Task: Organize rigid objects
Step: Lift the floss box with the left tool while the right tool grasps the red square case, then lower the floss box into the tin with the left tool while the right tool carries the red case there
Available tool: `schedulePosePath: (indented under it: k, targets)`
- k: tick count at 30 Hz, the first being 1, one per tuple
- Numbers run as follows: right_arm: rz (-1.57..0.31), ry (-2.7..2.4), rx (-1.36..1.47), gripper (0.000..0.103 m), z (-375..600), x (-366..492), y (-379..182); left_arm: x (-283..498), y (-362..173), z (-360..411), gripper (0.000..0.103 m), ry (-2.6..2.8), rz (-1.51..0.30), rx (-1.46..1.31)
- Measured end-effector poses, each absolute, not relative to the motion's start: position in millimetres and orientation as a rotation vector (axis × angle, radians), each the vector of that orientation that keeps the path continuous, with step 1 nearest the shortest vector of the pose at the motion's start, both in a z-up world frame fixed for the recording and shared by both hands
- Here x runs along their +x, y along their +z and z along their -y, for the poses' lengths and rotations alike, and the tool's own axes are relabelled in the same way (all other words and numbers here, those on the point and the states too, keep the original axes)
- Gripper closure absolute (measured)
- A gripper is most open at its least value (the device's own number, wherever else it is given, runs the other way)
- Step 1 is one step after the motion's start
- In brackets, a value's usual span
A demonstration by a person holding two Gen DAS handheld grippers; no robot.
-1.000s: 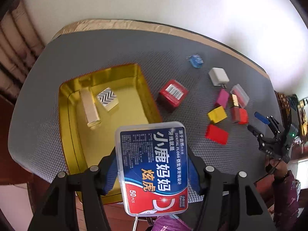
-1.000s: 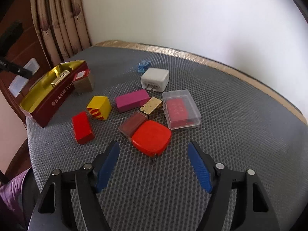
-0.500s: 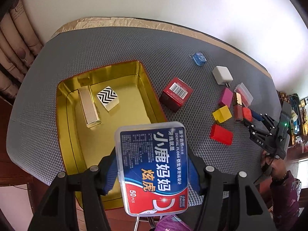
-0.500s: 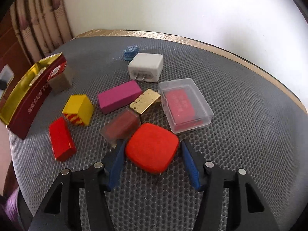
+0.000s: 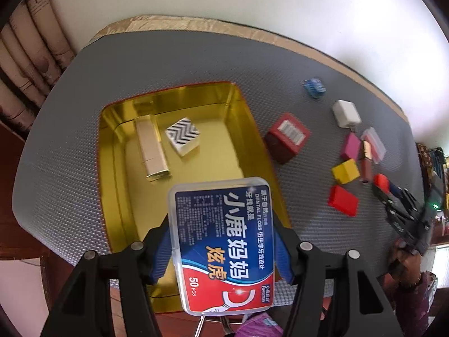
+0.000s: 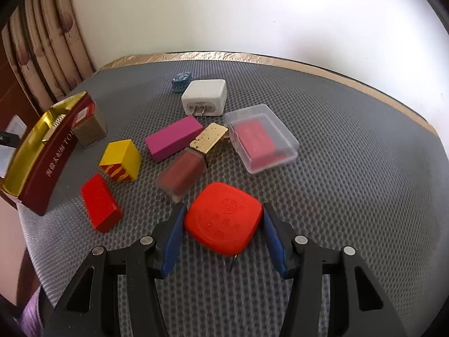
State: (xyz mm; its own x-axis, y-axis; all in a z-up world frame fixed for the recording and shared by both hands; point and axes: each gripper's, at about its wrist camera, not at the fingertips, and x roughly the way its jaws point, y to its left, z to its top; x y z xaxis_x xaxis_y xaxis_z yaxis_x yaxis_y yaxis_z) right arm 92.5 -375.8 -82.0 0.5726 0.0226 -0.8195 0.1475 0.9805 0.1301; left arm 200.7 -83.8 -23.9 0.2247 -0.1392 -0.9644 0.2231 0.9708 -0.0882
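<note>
The left claw pinches the dental floss box above the gold tin's 5 o'clock corner, poised to drop it in, while the right claw brackets the red tape measure on the tabletop, pads touching its sides for a lift.

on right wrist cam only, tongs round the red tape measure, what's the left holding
Observer: The left tongs are shut on a dental floss box, held above the gold tin.
Operator: anything in the tin yet
Observer: Two things: a gold bar-shaped box and a zigzag-patterned block, lying side by side.
Operator: what's the box beside the tin, i see a brown side
Observer: Its top is red with a barcode label.
</note>
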Motion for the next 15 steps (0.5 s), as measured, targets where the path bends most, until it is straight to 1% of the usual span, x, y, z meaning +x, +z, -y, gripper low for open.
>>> schedulePosePath:
  k: [15]
  targets:
    - [-0.89,-0.068,0.229,0.053,375,69,-44,242,-71,72,0.041,-0.178,-1.374,0.102]
